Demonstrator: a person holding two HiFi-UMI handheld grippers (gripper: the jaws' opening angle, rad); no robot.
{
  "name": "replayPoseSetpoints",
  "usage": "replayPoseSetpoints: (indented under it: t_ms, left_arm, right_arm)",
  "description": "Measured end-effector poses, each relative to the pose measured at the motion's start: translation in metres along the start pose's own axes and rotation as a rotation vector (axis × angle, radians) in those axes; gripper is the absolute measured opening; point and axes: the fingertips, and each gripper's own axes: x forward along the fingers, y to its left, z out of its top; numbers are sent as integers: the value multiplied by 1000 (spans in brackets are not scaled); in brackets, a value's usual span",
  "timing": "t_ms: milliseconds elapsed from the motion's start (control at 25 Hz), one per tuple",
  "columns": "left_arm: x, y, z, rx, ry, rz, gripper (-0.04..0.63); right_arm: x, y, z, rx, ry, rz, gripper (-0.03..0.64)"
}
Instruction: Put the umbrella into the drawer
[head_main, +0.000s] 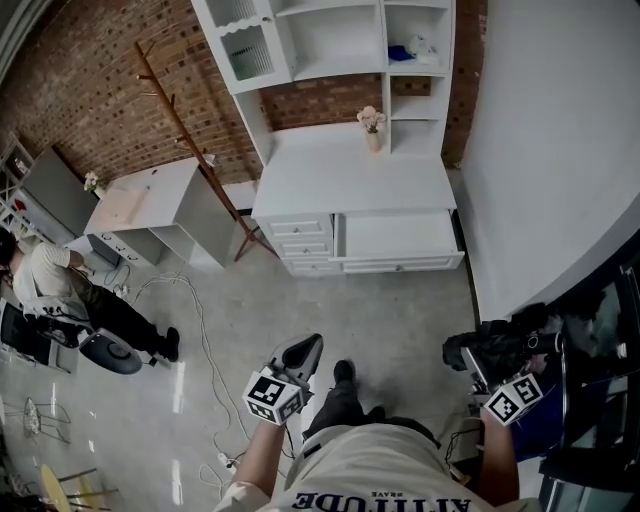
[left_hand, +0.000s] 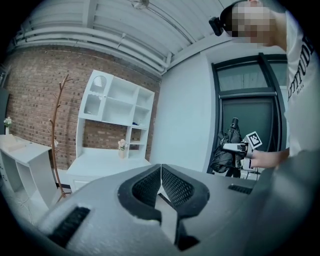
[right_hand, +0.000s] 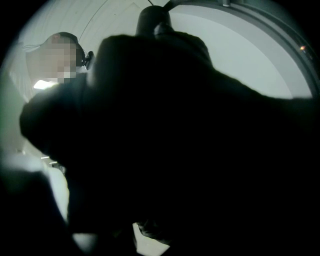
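Note:
A black folded umbrella (head_main: 497, 346) hangs at my right side, with my right gripper (head_main: 480, 366) shut on it. In the left gripper view the umbrella (left_hand: 226, 149) dangles from that gripper (left_hand: 234, 147) in front of a dark door. The umbrella's black cloth (right_hand: 170, 135) fills the right gripper view and hides the jaws. My left gripper (head_main: 303, 350) is shut and holds nothing, pointing toward the desk; its fingertips (left_hand: 161, 176) meet. The wide drawer (head_main: 398, 236) of the white desk (head_main: 340, 172) stands pulled out, well ahead of both grippers.
A small vase of flowers (head_main: 372, 124) stands on the desk under white shelves. A wooden coat rack (head_main: 190, 140) and a white side cabinet (head_main: 150, 205) are left of the desk. Cables (head_main: 205, 340) lie on the floor. A seated person (head_main: 60, 285) is far left. A white wall (head_main: 540, 150) runs along the right.

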Motion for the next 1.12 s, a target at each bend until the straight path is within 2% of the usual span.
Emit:
replayPoseSetpoints:
  t_ms: [400, 720, 1120]
  left_arm:
    - [51, 52, 14, -10, -2, -38, 28]
    - [99, 111, 30, -14, 22, -86, 28]
    - [158, 186, 38, -15, 48, -159, 28]
  right_arm:
    - [52, -21, 5, 21, -2, -47, 291]
    - [114, -28, 9, 26, 18, -88, 290]
    - [183, -43, 7, 8, 46, -181, 283]
